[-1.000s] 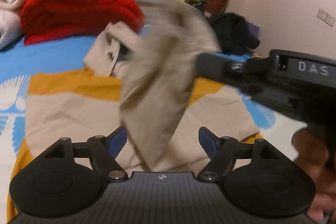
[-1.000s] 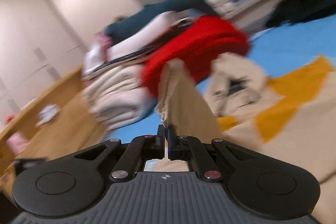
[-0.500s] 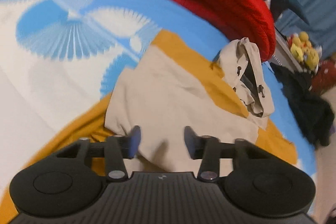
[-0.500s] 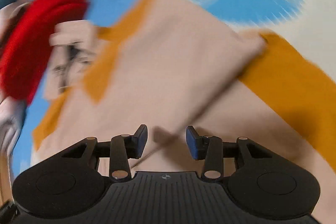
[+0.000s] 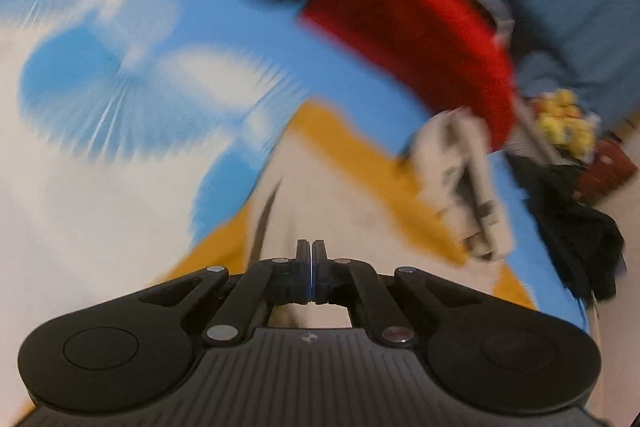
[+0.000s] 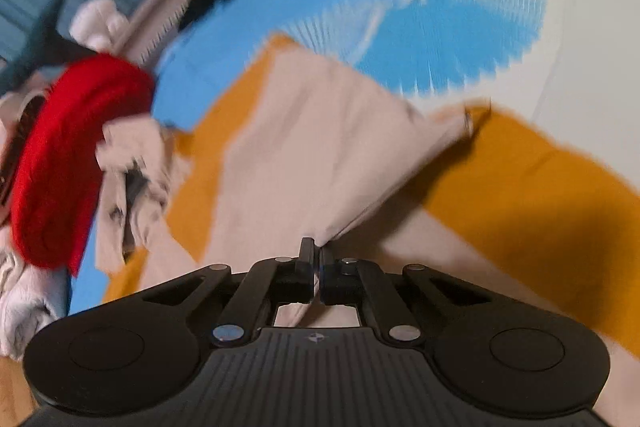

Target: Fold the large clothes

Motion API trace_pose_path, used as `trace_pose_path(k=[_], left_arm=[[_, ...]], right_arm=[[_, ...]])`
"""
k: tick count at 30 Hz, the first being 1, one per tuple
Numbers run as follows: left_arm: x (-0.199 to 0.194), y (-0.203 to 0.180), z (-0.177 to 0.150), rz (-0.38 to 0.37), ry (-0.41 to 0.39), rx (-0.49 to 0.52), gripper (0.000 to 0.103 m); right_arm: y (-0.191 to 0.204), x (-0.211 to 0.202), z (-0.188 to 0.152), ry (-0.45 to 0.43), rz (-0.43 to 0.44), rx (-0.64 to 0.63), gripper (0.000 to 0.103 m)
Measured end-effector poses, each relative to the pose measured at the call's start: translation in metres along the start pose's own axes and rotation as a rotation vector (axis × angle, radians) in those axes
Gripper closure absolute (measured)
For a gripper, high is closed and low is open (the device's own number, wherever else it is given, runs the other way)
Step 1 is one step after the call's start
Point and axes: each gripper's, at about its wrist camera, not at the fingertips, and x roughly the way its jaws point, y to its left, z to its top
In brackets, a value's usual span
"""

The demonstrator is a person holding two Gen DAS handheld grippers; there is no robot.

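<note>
A large beige garment (image 5: 340,195) lies spread on an orange cloth (image 5: 360,155) on the bed, its crumpled collar end (image 5: 460,179) towards the red blanket. My left gripper (image 5: 311,247) is shut at the garment's near edge, and a crease in the fabric runs up to its tips. In the right wrist view the beige garment (image 6: 320,147) rises in a lifted flap from my right gripper (image 6: 314,247), which is shut on its edge. The orange cloth (image 6: 520,179) shows under that flap. Both views are blurred by motion.
A folded red blanket (image 5: 412,35) (image 6: 72,147) and pale folded bedding lie at the far end of the bed. The sheet (image 5: 100,87) is blue and white. Black clothes (image 5: 580,227) and yellow plush toys (image 5: 564,119) sit at the far right.
A second ago a beige flap hung between the two grippers. Both came down over the spread garment with jaws open, and both have now shut at its near edge.
</note>
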Motion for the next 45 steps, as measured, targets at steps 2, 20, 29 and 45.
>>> trace_pose_path(k=[2,20,29,45], left_arm=[[0.003,0.0,0.002,0.057,0.022,0.02,0.103],[0.044,-0.005,-0.024,0.236,0.19,0.136,0.066],[0.026,-0.025,-0.012,0.194,0.074,0.215,0.049],[0.031,-0.016,-0.012,0.225,0.122,0.193,0.049]], right_arm=[[-0.001,0.002,0.0,0.015,-0.051,0.003,0.097],[0.019,0.025,-0.008,0.047,-0.135,-0.293,0.062],[0.031,-0.001,-0.001,-0.066,-0.112,-0.286,0.061],[0.02,0.019,-0.001,0.019,-0.146,-0.278,0.053]])
